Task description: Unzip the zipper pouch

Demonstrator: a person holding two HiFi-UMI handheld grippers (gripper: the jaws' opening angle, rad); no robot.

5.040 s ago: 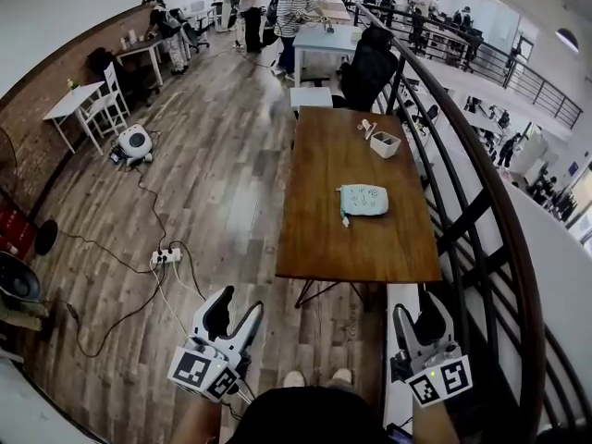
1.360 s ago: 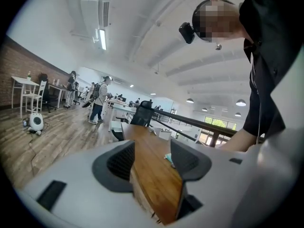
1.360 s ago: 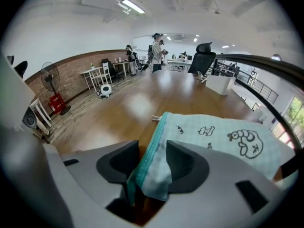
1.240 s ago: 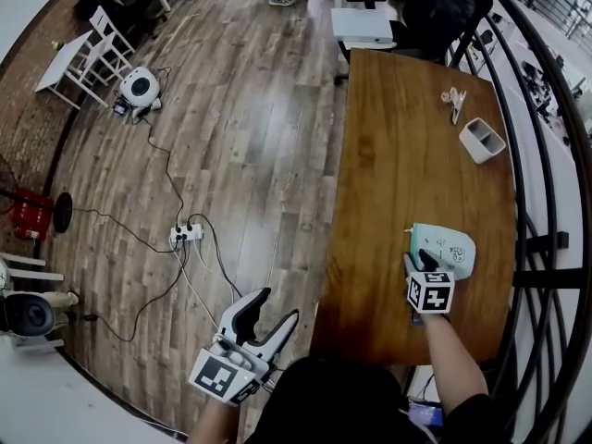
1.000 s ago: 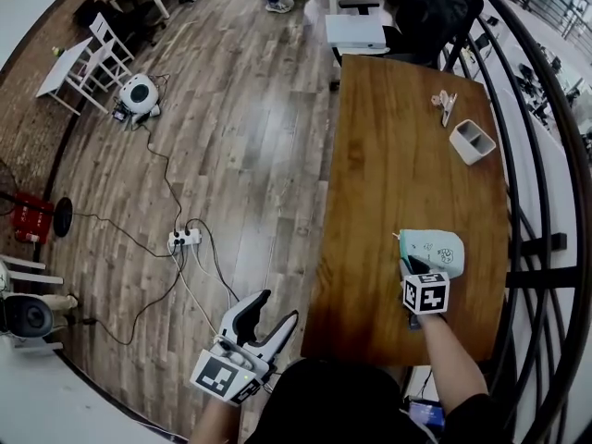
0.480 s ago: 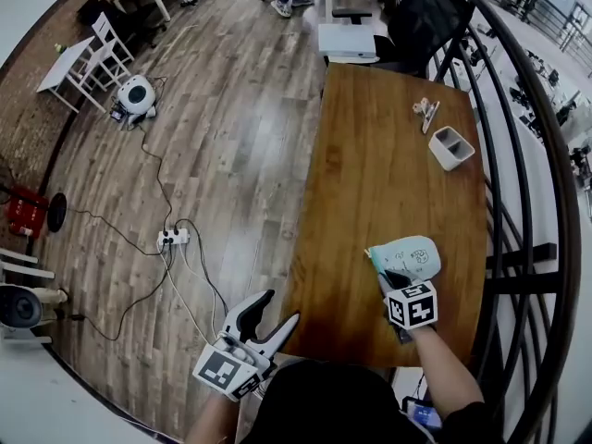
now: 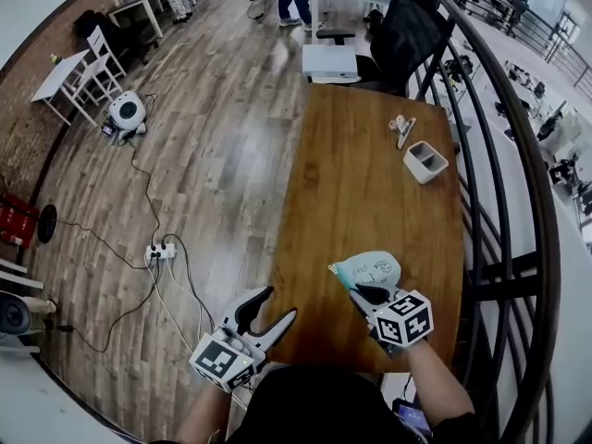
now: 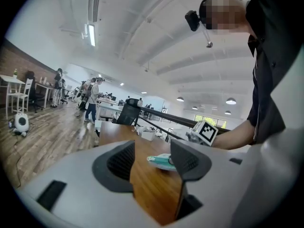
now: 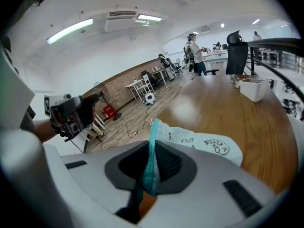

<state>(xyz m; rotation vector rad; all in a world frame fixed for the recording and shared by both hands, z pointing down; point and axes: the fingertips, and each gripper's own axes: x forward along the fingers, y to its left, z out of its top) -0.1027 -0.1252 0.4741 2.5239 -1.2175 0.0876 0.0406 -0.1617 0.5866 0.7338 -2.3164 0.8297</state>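
The right tool (image 7: 357, 294) (image 9: 147, 175), its jaws just closed, clamps the teal zipper edge of the pale mint fabric pouch (image 7: 376, 267) (image 9: 202, 141) at the brown wooden surface's (image 7: 365, 178) near right end, where the zipper pull is hidden. The left tool (image 7: 276, 305) (image 8: 152, 159) gapes empty off the near left corner.

**Q:** Status of the left gripper (image 7: 276, 305)?
**A:** Jaws apart, nothing between them. It is held low at the person's left side and points almost level.
**Q:** Status of the right gripper (image 7: 356, 294)?
**A:** The right forearm (image 7: 427, 387) is extended and the gripper is tilted downward. The jaws have just been closing and now clamp the teal zipper edge of the zipper pouch (image 7: 372, 268).
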